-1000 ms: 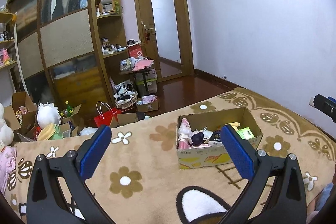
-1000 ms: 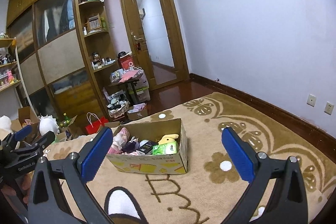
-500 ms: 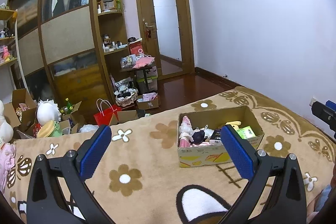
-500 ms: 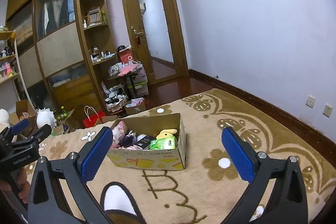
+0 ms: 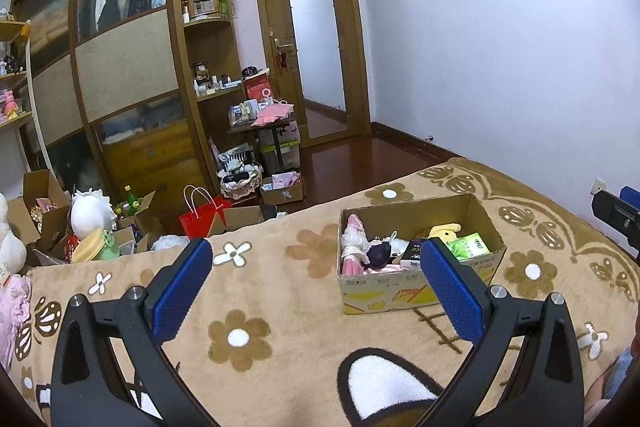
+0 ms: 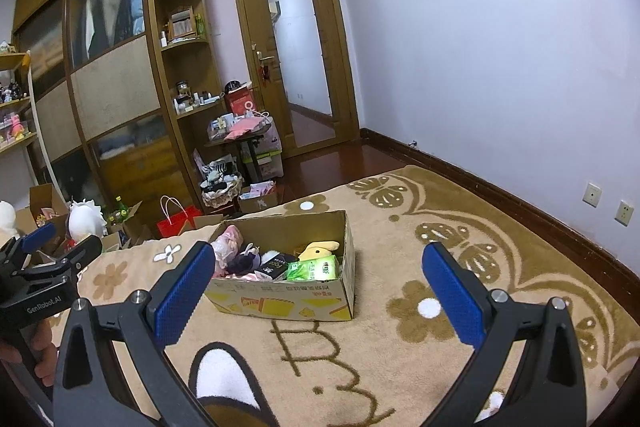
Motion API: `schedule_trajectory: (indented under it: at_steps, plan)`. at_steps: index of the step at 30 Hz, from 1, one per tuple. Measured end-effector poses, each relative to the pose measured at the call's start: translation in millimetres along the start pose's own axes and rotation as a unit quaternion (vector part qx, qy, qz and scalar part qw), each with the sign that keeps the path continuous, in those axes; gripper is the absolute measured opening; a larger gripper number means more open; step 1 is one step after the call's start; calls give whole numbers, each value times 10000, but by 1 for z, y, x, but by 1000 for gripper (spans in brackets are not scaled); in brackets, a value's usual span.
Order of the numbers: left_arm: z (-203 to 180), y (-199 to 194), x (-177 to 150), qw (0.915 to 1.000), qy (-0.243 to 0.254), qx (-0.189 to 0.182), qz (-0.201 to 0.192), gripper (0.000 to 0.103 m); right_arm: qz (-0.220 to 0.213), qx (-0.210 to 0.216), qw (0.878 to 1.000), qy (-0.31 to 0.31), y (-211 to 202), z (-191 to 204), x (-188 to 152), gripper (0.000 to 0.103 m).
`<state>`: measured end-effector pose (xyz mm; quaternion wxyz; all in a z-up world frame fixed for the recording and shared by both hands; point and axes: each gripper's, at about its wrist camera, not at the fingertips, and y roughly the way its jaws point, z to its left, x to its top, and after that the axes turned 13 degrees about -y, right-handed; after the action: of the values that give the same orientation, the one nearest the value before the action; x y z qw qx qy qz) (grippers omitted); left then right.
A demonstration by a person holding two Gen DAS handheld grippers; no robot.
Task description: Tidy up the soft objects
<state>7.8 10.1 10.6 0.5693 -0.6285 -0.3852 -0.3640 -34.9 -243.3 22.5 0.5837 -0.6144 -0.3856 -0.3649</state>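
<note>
An open cardboard box [image 5: 420, 291] stands on a tan flowered blanket [image 5: 280, 307]; it also shows in the right wrist view [image 6: 288, 301]. Inside lie a pink doll [image 5: 354, 247], a dark plush [image 5: 379, 251], a yellow plush [image 6: 320, 249] and a green tissue pack [image 6: 316, 269]. My left gripper [image 5: 316, 287] is open and empty, held above the blanket left of and short of the box. My right gripper [image 6: 316, 291] is open and empty, facing the box from the near side.
Beyond the bed's far edge the floor holds cardboard boxes [image 5: 40, 211], a white plush [image 5: 90, 209], a red bag [image 5: 200, 219] and a small cluttered table [image 5: 264, 127]. A wardrobe [image 5: 120, 67] and door [image 5: 316, 47] stand behind. The wall [image 6: 500, 67] runs along the right.
Both grippers have risen and drawn back slightly, so the box sits lower and a little farther in both views. Both stay open and empty.
</note>
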Motion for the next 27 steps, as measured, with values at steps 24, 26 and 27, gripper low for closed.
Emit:
schedule_trajectory:
  at_steps: [24,26,27]
  plan:
    - [2,2,-4,9999,109,26,41,103,47,-29,10000,-18,3,1,-7,103]
    - [2,2,-4,9999,94,37,9,103,43,-28,10000,-25,3,1,-6,103]
    - [3,2,-5,10000,81,14,32,103,44,-32,10000,-24,3,1,-6,103]
